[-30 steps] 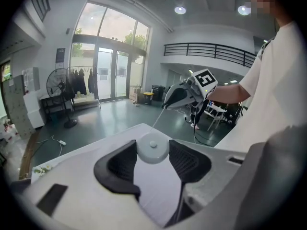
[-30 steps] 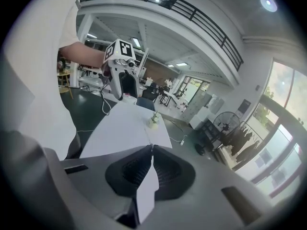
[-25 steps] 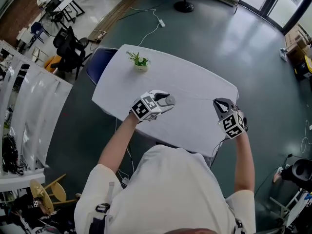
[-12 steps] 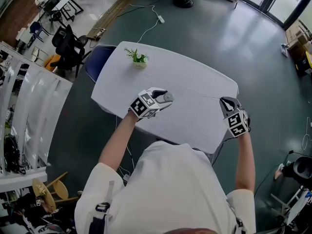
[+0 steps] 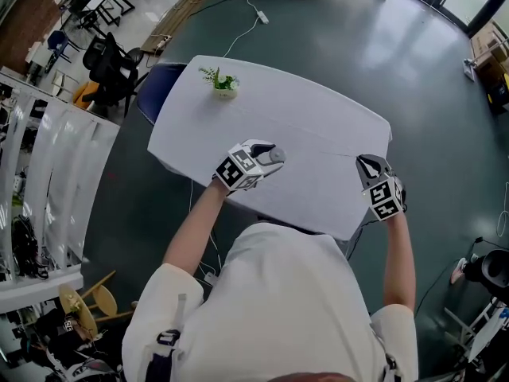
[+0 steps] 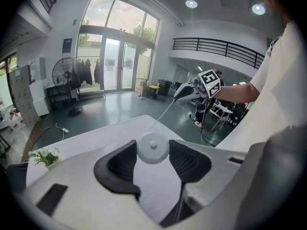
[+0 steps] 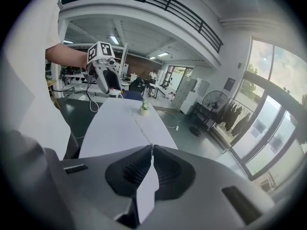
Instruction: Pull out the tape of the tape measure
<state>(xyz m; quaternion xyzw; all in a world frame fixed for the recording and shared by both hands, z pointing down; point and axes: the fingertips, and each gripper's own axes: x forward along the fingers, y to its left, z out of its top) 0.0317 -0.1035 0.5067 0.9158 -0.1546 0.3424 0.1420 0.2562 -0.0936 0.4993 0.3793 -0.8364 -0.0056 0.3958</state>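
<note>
A round white tape measure (image 6: 152, 148) sits between the black pads of my left gripper (image 6: 153, 153), which is shut on it. In the head view that gripper (image 5: 264, 156) hovers over the near middle of the white table (image 5: 318, 193). A thin tape (image 6: 163, 116) runs from the case to my right gripper (image 6: 181, 93). The right gripper (image 7: 151, 150) is shut on the tape's end, and the tape (image 7: 142, 131) leads away over the tabletop. In the head view the right gripper (image 5: 367, 165) is at the table's near right corner.
A small potted plant (image 5: 225, 86) stands at the table's far left end. A blue chair (image 5: 159, 86) is tucked against that end, with a black office chair (image 5: 107, 62) beyond it. A cable and power strip (image 5: 258, 22) lie on the floor.
Both grippers have sunk a little towards the table, and the right one has drifted slightly outward. Each keeps its hold, and the span between them looks about the same.
</note>
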